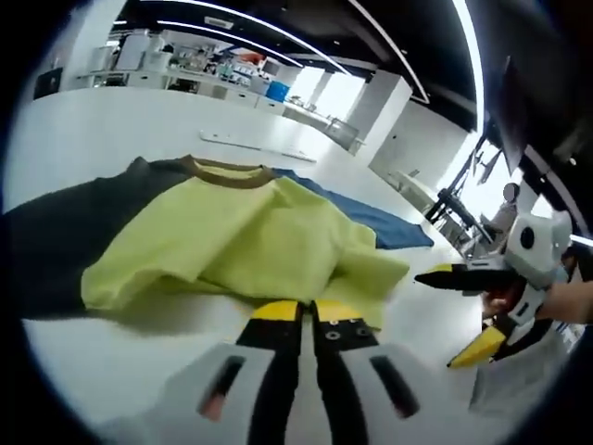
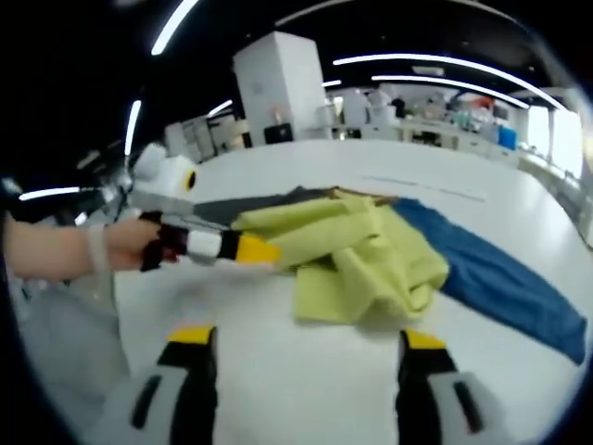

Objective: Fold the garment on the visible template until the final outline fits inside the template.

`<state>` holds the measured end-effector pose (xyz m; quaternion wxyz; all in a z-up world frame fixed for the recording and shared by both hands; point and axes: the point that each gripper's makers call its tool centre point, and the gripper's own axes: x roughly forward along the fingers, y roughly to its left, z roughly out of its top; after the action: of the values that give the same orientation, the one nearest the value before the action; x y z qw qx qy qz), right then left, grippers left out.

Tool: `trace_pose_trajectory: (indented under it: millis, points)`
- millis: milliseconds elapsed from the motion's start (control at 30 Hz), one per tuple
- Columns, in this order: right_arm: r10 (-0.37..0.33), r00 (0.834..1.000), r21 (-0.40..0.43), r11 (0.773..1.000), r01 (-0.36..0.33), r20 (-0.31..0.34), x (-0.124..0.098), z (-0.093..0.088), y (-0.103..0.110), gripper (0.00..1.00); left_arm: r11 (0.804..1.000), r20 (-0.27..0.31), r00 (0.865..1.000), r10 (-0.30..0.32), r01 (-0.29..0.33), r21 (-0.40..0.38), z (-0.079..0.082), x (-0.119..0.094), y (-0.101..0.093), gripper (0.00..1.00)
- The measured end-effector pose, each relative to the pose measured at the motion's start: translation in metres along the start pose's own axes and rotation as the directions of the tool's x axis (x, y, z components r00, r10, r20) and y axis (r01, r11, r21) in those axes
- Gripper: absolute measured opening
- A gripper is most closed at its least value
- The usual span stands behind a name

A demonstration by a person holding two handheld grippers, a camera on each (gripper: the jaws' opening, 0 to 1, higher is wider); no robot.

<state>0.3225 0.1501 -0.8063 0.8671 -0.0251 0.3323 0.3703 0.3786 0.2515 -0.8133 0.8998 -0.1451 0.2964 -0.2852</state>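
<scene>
Pinching the near hem of the yellow T-shirt (image 1: 250, 246), the left tool (image 1: 306, 313) is sitting with jaws closed together at 6 o'clock in the left gripper view, the shirt's long axis running away toward its brown collar (image 1: 227, 171) at 12 o'clock. Hovering spread wide over the white worktop (image 2: 306, 371), the right tool (image 2: 306, 348) is grasping nothing, the shirt bunching ahead at 12 o'clock over the blue template (image 2: 505, 283) and a dark cloth (image 1: 65, 236). Judging from this, the left tool is nearer.

The yellow T-shirt (image 1: 246, 236) hid much of the dark template (image 1: 65, 236); far shelf clutter (image 1: 208, 60) was too small to identify.
</scene>
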Motion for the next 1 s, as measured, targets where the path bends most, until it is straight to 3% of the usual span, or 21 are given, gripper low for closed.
trace_pose_trajectory:
  millis: [167, 300, 500, 667, 867, 1000]
  points:
    - [0.016, 1.000, -0.010, 1.000, -0.016, -0.006, 0.005, 0.001, 0.005, 0.65, 1.000, 0.015, 1.000, 0.005, -0.005, -0.010, 0.009, -0.008, 0.005, 0.00]
    - [0.026, 0.999, -0.065, 0.997, -0.028, -0.023, 0.011, 0.003, 0.011, 0.58, 1.000, 0.021, 1.000, 0.012, -0.012, -0.007, 0.011, -0.016, 0.008, 0.00]
    - [0.042, 0.998, -0.080, 0.996, -0.046, -0.052, 0.027, 0.006, 0.016, 0.47, 1.000, 0.020, 1.000, 0.022, -0.021, -0.017, 0.008, -0.025, 0.014, 0.00]
    - [0.036, 0.996, -0.163, 0.985, -0.049, -0.083, 0.041, 0.006, 0.019, 0.34, 0.999, 0.028, 0.999, 0.033, -0.032, -0.034, 0.006, -0.035, 0.018, 0.00]
    - [-0.023, 0.990, -0.210, 0.978, -0.007, -0.141, 0.050, 0.001, 0.008, 0.12, 0.998, 0.038, 0.998, 0.040, -0.038, -0.044, 0.006, -0.045, 0.024, 0.00]
    - [-0.039, 0.983, -0.246, 0.969, -0.006, -0.179, 0.054, -0.008, 0.005, 0.08, 0.997, 0.042, 0.998, 0.049, -0.046, -0.056, 0.005, -0.049, 0.029, 0.00]
